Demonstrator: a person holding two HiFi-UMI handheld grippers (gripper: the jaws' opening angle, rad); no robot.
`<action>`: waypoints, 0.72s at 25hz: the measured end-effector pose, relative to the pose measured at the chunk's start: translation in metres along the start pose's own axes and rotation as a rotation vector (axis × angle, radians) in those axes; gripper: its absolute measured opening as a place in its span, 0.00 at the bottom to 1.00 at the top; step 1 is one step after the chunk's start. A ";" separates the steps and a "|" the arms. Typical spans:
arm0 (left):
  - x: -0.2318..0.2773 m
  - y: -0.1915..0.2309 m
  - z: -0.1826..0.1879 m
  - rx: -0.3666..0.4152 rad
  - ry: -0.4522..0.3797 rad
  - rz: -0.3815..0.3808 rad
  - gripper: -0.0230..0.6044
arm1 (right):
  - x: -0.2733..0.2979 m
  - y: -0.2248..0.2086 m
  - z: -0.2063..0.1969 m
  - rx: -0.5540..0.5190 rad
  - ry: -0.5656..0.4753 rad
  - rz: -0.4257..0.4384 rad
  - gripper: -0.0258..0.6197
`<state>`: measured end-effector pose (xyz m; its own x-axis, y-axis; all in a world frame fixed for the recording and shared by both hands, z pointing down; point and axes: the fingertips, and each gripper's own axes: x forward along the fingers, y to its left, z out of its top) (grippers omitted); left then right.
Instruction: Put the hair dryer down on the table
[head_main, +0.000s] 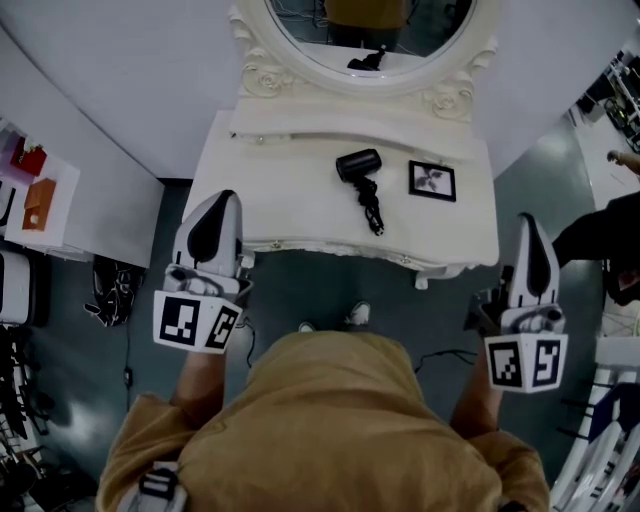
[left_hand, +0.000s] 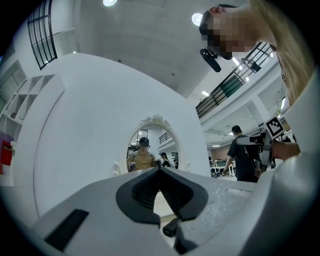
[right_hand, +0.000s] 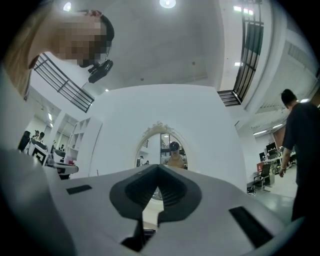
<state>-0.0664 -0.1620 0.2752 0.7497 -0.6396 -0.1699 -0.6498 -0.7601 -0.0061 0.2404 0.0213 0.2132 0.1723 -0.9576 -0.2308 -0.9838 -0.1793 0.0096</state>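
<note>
On the table (head_main: 290, 205), the hair dryer (head_main: 358, 164) lies beside a picture frame (head_main: 432, 180). The left gripper (head_main: 224, 198) and right gripper (head_main: 526, 220) hover short of the table, jaws together, empty.

hair dryer (head_main: 358, 164) 1 | picture frame (head_main: 432, 181) 1 | mirror (head_main: 425, 38) 1 | table (head_main: 285, 205) 1

Access to table (head_main: 270, 200) — open at front
Left side bare; dryer (head_main: 358, 164) and frame (head_main: 432, 181) sit centre-right — mirror (head_main: 420, 40) closes the rear.
</note>
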 end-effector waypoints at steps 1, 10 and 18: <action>-0.002 0.002 0.002 0.000 -0.003 0.005 0.04 | -0.003 -0.002 -0.001 -0.003 0.002 -0.010 0.04; -0.014 0.017 0.007 -0.007 -0.013 0.042 0.04 | -0.019 -0.015 -0.030 0.006 0.065 -0.085 0.05; -0.014 0.025 0.007 0.002 -0.014 0.052 0.04 | -0.006 -0.011 -0.040 0.011 0.084 -0.079 0.05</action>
<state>-0.0941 -0.1707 0.2703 0.7132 -0.6764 -0.1838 -0.6879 -0.7258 0.0012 0.2518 0.0199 0.2538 0.2528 -0.9562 -0.1477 -0.9673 -0.2532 -0.0165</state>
